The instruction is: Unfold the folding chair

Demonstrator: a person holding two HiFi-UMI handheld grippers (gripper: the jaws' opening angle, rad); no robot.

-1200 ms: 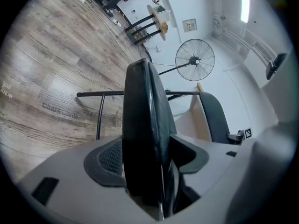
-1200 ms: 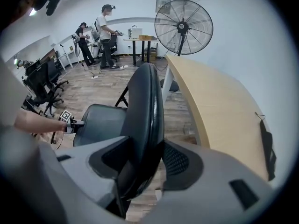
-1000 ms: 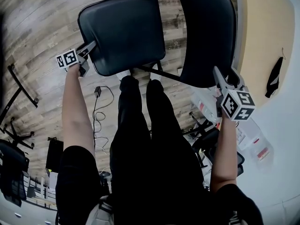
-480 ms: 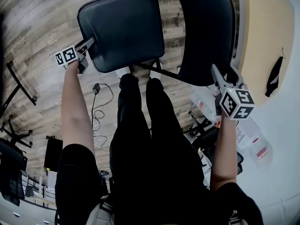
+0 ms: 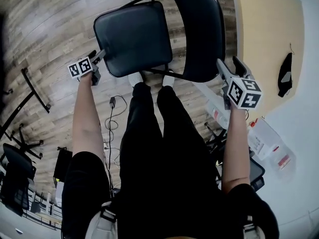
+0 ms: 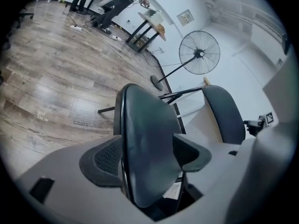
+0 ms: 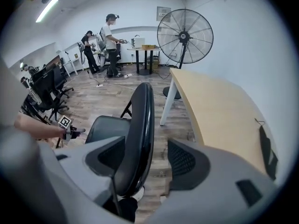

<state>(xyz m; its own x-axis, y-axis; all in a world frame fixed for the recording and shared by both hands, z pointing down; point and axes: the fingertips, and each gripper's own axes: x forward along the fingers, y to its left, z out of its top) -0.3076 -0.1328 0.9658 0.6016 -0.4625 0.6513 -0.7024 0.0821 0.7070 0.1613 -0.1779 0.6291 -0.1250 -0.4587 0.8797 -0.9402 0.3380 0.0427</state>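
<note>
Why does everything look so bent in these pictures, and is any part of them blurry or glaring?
Left gripper view: fisheye lens, black corners, curved floor planks, and the near seat looks soft. Right gripper view: same bending, the desk bows; a ceiling light glares; sheen runs along the backrest. Head view: evenly lit, sharp, milder bending.

Black short sleeves (image 5: 83, 183), black trousers (image 5: 159, 153), white shoes (image 5: 135, 77); left gripper (image 5: 101, 55), right gripper (image 5: 227, 66) grey, black-white marker cubes (image 5: 244, 93)

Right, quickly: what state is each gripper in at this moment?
Left gripper: open, jaws just been opening, chair seat between them.
Right gripper: open, jaws just been opening, chair backrest between them.
</note>
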